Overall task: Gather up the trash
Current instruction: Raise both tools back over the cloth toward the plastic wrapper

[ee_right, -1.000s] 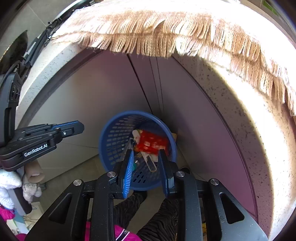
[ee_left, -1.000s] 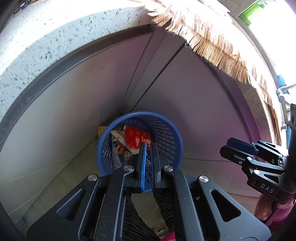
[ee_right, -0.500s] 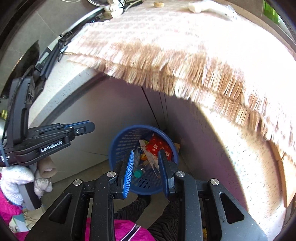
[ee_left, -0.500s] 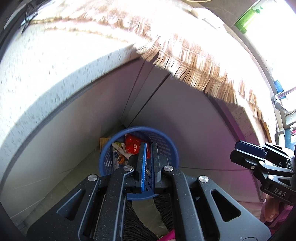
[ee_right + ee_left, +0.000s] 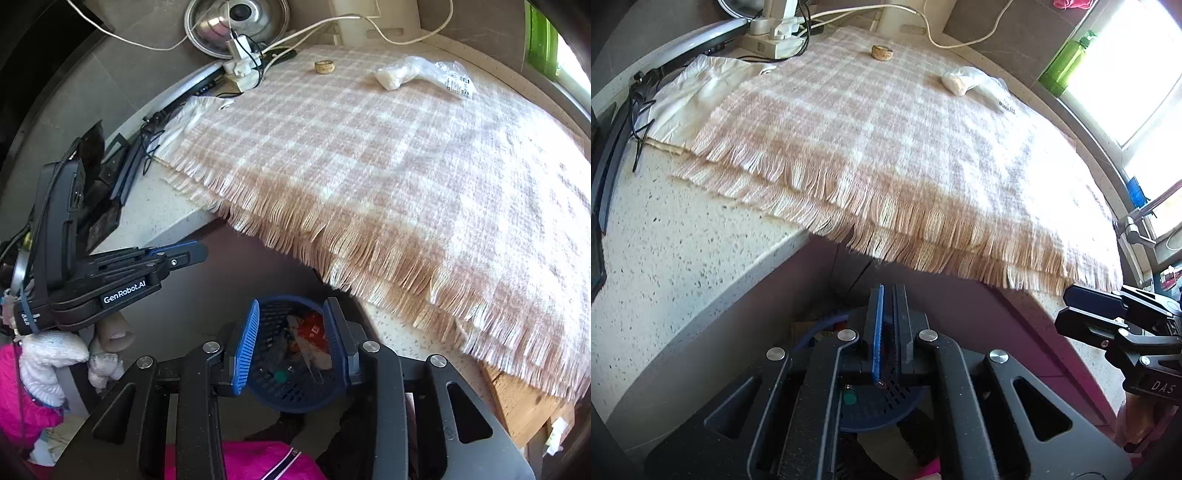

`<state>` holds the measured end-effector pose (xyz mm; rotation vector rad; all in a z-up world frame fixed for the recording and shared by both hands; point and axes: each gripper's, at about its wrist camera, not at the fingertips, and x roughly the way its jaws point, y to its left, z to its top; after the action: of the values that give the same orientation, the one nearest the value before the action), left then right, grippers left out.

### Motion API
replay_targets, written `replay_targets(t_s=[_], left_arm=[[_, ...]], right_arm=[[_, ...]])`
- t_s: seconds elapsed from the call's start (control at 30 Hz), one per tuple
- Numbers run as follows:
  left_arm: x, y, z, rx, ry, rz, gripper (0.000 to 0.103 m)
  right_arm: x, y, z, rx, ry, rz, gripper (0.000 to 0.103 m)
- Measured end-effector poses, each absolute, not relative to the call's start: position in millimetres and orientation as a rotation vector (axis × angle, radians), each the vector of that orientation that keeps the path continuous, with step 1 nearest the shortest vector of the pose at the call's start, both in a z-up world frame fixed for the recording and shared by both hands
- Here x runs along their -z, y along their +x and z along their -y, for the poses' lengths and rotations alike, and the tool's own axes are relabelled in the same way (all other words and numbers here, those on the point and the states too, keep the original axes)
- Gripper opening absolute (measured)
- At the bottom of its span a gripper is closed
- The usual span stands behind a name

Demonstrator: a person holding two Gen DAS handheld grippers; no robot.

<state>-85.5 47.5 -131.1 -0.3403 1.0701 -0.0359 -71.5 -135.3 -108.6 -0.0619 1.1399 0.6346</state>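
Below the counter edge, on the floor, stands a blue mesh basket [image 5: 295, 384]; it holds a red wrapper [image 5: 313, 329], a pale flat strip, a small green cap [image 5: 280, 376] and other scraps too small to identify. Seen from the right wrist view, the right gripper [image 5: 291, 343] hangs above the basket with its jaws spread apart and nothing between them; the basket contents show through the gap. Seen from the left wrist view, the left gripper [image 5: 888, 328] has its jaws pressed together, the blue pad against the black one; nothing visible is pinched between them; the basket [image 5: 879, 410] lies mostly hidden behind its body. Each gripper appears in the other's view: the left gripper [image 5: 177, 258] at the left edge, held by a hand in a white knitted glove [image 5: 48, 354]; the right gripper [image 5: 1078, 306] at the right edge.

On the speckled stone counter [image 5: 676, 280] lies a fringed checked cloth [image 5: 886, 140] in pink and white; its fringe overhangs the counter edge above the basket. Two items rest on the cloth near its far side, well apart from each other: a crumpled clear plastic bag [image 5: 424, 75] with a pale lump inside, and a small round tan object [image 5: 324, 66]. Beside the cloth, at its far left corner, lies a white plastic sheet [image 5: 698, 88]; behind it sit a white power strip [image 5: 772, 35] with cables and a metal lid [image 5: 236, 22]. A green bottle [image 5: 1067, 61] stands on the window side.
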Motion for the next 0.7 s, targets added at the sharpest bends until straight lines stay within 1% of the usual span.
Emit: replay_targets(t_s=[0.13,0.23,0.3,0.33,0.37,0.6,0.63,0.67,0.7], left_arm=[[109,-76,-46,0.031,-0.327,-1.032,0.004],[98,-64,-40,0.031,-0.312,-1.005,0.005],[93,-54,-37,0.034,-0.305,-0.989,0.014],[91,-50,-36,0.034,-0.305,-0.979,0.022],[88,-46,-35,0.033,-0.306,-0.966,0.026],[82,-11,-31,0.027,-0.313,-0.940,0.026],[82,-5,-31,0.024,-0.316,-0.941,0.027],[81,1,-32,0.021,-0.323,-0.940,0.034],[81,7,-33,0.016,-0.332,-0.937,0.039]], right_arm=[[94,-59,147,-0.629,-0.041,-1.103,0.045],[84,-48,157,-0.611,-0.035,-1.072,0.049],[79,-40,163,-0.596,-0.032,-1.051,0.055],[76,-36,167,-0.591,-0.027,-1.040,0.060],[74,-32,170,-0.583,-0.022,-1.028,0.061],[63,7,198,-0.517,-0.001,-0.973,0.070],[61,14,203,-0.507,0.002,-0.971,0.071],[61,21,207,-0.495,0.006,-0.971,0.071],[60,28,210,-0.484,0.010,-0.972,0.071]])
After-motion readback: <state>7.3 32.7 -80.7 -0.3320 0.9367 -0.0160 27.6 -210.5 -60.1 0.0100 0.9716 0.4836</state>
